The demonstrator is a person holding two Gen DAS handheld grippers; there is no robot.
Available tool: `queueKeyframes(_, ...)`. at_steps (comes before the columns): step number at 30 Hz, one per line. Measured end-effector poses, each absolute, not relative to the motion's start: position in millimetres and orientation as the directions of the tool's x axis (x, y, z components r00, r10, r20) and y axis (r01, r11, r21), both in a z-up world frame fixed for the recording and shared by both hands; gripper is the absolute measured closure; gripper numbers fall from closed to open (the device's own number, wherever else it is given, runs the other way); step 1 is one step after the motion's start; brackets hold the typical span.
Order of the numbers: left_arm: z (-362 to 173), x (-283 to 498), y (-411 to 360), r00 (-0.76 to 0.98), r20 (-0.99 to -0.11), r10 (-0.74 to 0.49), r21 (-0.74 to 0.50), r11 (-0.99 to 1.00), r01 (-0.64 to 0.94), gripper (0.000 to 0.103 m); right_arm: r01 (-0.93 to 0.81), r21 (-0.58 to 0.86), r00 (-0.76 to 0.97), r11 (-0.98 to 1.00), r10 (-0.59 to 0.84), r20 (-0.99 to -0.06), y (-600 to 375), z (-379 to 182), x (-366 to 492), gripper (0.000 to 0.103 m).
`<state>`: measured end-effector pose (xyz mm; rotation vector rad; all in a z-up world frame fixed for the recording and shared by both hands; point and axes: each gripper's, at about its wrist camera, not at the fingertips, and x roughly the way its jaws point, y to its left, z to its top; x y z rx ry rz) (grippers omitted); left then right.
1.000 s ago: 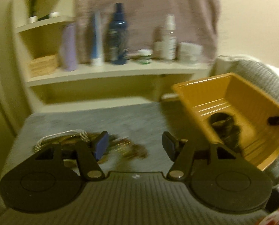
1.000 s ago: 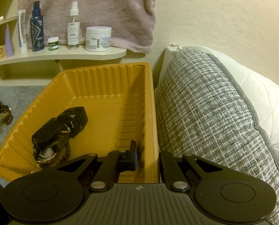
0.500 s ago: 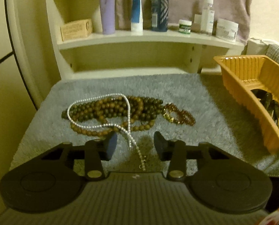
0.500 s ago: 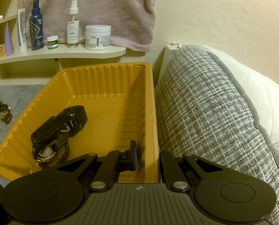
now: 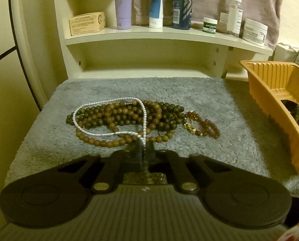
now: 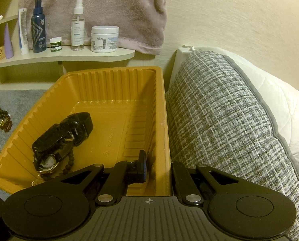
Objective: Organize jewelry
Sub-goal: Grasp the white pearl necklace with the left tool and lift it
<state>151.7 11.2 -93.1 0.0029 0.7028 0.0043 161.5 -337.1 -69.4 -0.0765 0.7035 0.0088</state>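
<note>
1. The left gripper (image 5: pixel 143 150) has its fingers closed down on the near tail of the pearl necklace (image 5: pixel 109 118), which lies on the grey mat (image 5: pixel 209 104) looped over the heap of wooden bead strands (image 5: pixel 129 116).
2. The right gripper (image 6: pixel 157 166) pinches the near right wall of the orange tray (image 6: pixel 117 84), one finger inside and one outside, with a narrow gap taken up by the wall.
3. Inside the tray lie black-strapped watches (image 6: pixel 63 132) and a dark bead bracelet (image 6: pixel 69 160). An amber bracelet (image 5: pixel 203 125) sits just beside the bead heap.
4. Risk: the pearl loop crosses the wooden strands, so a lift could drag them along or snag.
5. Risk: the grip is on a thin strand end, which may slip out under the load.
6. Risk: a long dangling necklace could catch the tray rim and spill outside.
</note>
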Motion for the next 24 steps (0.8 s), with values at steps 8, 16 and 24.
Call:
queueKeyframes(8,-70.3,141.8,14.0,0.797,-0.604,-0.009,0.01,1.0,0.019,0.101,-0.034,-0.067,0.763,0.997,-0.018,-0.646,-337.2,-69.4,161.5,0.096)
queueKeyframes(16,-25.3,139.4,14.7,0.847,-0.529,-0.055,0.01,0.997,0.071,0.101,-0.036,-0.07,0.764,0.997,-0.017,-0.645,-336.9,-68.5,162.5,0.097)
queueKeyframes(24,20.4,147.0,19.1,0.886,-0.449,-0.117,0.024,0.989,0.143,0.101,-0.038,-0.072,0.766,0.997,-0.017,-0.642,-336.6,-66.9,163.3,0.097)
